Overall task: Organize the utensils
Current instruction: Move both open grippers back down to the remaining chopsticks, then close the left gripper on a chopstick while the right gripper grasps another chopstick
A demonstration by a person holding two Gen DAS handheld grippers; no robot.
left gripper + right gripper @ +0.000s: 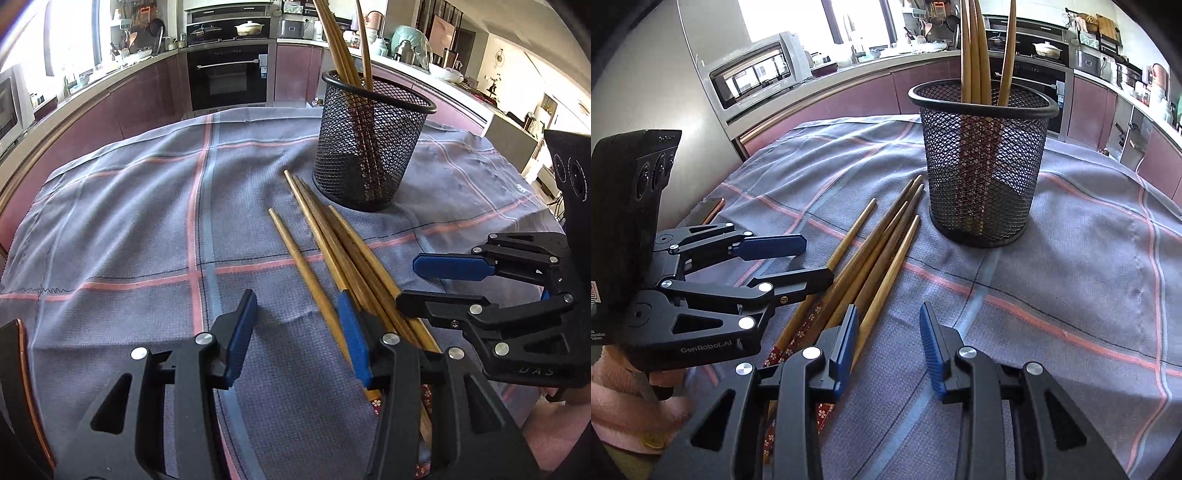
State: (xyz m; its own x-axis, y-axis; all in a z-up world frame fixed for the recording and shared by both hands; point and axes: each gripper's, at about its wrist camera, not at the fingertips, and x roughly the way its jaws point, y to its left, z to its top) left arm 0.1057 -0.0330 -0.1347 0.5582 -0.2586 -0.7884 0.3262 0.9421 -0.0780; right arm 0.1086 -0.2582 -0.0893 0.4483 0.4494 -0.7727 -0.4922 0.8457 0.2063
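A black mesh cup stands upright on the cloth with a few wooden chopsticks leaning in it. Several loose chopsticks lie in a bundle in front of the cup. My left gripper hangs open low over the bundle's left side, its right finger over the sticks. My right gripper is open at the bundle's right side, its left finger above the outermost stick. Neither gripper's pads press on anything.
A grey-blue cloth with pink stripes covers the table. A dark flat object with a copper edge lies at the table's left edge. Kitchen counters and an oven stand behind. A pink sleeve shows at the lower left.
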